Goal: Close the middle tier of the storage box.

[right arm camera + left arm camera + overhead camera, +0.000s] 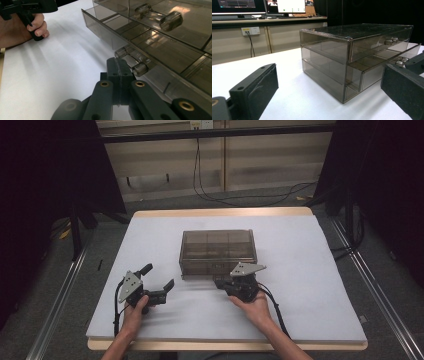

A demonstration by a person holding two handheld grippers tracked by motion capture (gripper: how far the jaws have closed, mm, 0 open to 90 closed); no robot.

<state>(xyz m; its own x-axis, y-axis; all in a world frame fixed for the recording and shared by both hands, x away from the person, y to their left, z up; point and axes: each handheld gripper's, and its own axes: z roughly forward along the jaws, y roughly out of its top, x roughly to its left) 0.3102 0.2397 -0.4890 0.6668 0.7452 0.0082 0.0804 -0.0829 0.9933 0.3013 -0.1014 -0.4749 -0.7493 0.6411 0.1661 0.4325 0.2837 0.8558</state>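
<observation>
Looking down from the high view, I see a smoky, see-through plastic drawer box at the centre of the frame, rectangular, with hard glossy walls and inner dividers. In my left tool view its lower drawer stands pulled out a little, and each drawer front carries a clear cylindrical handle. My right tool sits just below the box in the high view, its matte black jaws pressed together; in its own view their tips lie right beside the lower handle, and I cannot tell whether they touch it. My left tool, at lower left, has its jaws spread wide with nothing between them. The counter is covered by a smooth white sheet over a pale wooden edge. Beyond it are a grey floor, loose black cables, black curtains on both sides and a beige wall.
</observation>
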